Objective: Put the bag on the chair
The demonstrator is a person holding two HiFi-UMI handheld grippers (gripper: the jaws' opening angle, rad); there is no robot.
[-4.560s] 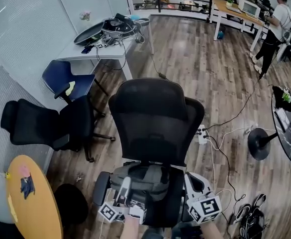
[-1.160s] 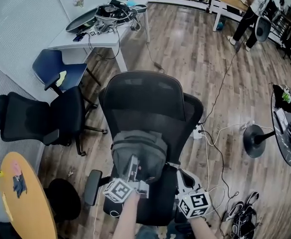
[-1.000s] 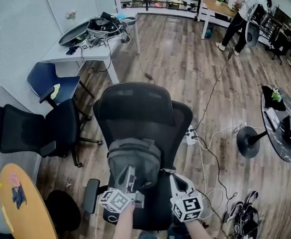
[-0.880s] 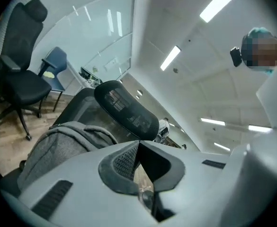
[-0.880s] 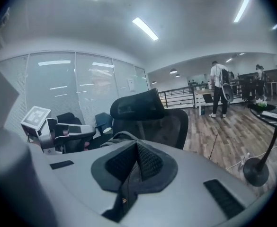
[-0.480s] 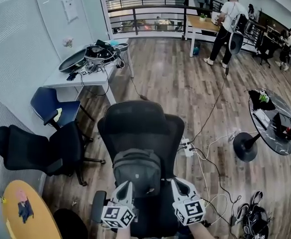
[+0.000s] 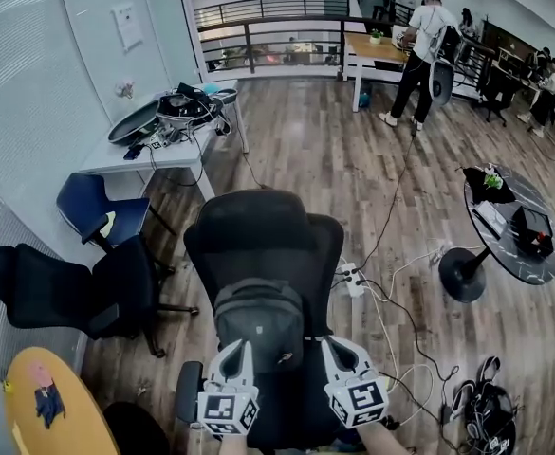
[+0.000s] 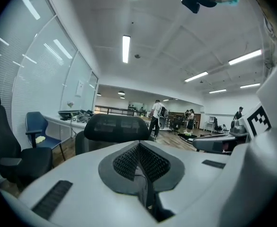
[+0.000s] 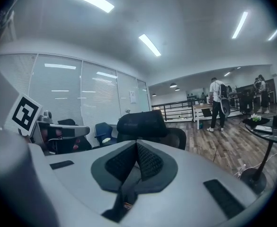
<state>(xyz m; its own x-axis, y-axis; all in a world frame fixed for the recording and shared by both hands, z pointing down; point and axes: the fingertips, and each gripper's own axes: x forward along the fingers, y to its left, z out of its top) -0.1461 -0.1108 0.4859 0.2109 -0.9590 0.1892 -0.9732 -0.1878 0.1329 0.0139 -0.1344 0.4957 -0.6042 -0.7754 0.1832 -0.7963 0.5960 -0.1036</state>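
Though the bag [image 7: 260,322] sits on the chair [image 7: 263,240], it looks soft and moderately heavy; its top is judged the best hold. Left gripper [image 7: 237,356] and right gripper [image 7: 332,351] are pressed together, empty.

The black chair [image 7: 263,240] carries the grey bag [image 7: 258,316], which sits upright on the seat against the backrest. The chair stands on a wood floor [image 7: 305,150], where a power strip [image 7: 350,277] and loose cables [image 7: 391,322] lie just beside it.
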